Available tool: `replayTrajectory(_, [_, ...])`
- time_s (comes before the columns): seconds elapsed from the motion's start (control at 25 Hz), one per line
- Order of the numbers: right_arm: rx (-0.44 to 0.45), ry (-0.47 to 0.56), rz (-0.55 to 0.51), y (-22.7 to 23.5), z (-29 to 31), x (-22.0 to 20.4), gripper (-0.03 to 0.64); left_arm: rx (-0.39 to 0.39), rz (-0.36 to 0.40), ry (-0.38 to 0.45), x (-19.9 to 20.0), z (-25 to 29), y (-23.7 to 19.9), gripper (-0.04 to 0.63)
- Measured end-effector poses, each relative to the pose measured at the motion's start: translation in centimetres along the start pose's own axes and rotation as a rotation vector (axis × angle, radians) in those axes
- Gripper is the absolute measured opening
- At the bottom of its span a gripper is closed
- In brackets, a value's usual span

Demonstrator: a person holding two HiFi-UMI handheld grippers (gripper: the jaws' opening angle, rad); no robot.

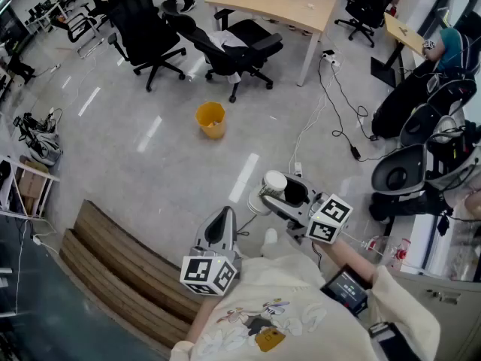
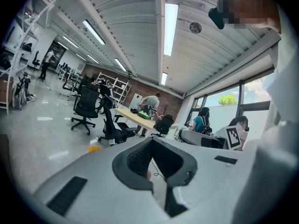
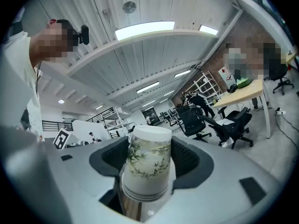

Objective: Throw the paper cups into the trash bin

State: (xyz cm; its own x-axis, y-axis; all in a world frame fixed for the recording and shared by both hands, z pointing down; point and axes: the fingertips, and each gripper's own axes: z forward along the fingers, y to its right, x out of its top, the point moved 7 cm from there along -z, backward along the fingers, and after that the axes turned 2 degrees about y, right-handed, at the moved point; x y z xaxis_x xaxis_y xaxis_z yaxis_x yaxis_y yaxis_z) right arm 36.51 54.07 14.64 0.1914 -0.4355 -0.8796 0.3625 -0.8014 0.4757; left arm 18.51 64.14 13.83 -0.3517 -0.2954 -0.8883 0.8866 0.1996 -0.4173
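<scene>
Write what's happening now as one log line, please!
right gripper: shut on paper cup | left gripper: empty | yellow trash bin: on floor ahead, apart from cup | step: cup not yet thrown

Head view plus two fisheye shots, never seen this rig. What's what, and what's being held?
No robot: a person holds a two-jaw gripper in each hand. The head view looks down from their head; the other two cameras ride on the grippers, looking along the jaws. The right gripper grips a white paper cup with a green leaf print. The left gripper has its jaws together, empty. A yellow trash bin stands on the grey floor ahead, near black office chairs.
</scene>
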Motion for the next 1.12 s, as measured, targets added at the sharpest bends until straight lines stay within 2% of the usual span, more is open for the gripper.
replayTrajectory(0.16, [0.032, 0.002, 0.015, 2.5, 1.5, 0.3, 0.295, 0.029, 0.008, 0.005, -0.2, 2.0, -0.9, 0.005])
replayTrajectory(0.36, [0.061, -0.007, 0.038, 4.7, 0.8, 0.8, 0.295, 0.059, 0.000, 0.004, -1.0, 3.8, -0.1, 0.005])
replayTrajectory(0.56, [0.096, 0.017, 0.122, 7.0, -0.8, 2.2, 0.296, 0.057, 0.000, 0.005, -1.4, 6.0, 1.6, 0.005])
replayTrajectory(0.72, [0.116, 0.036, 0.057, 8.2, -1.7, 3.6, 0.296, 0.070, 0.002, 0.029, -1.8, 7.6, 2.1, 0.005])
replayTrajectory(0.96, [0.123, 0.054, 0.069, 10.4, -0.4, 5.3, 0.296, 0.083, -0.006, 0.040, -0.7, 9.8, 1.2, 0.005])
replayTrajectory(1.12, [0.109, 0.035, 0.080, 13.0, 2.8, 6.7, 0.296, 0.084, -0.026, 0.041, 1.3, 13.3, -1.5, 0.005])
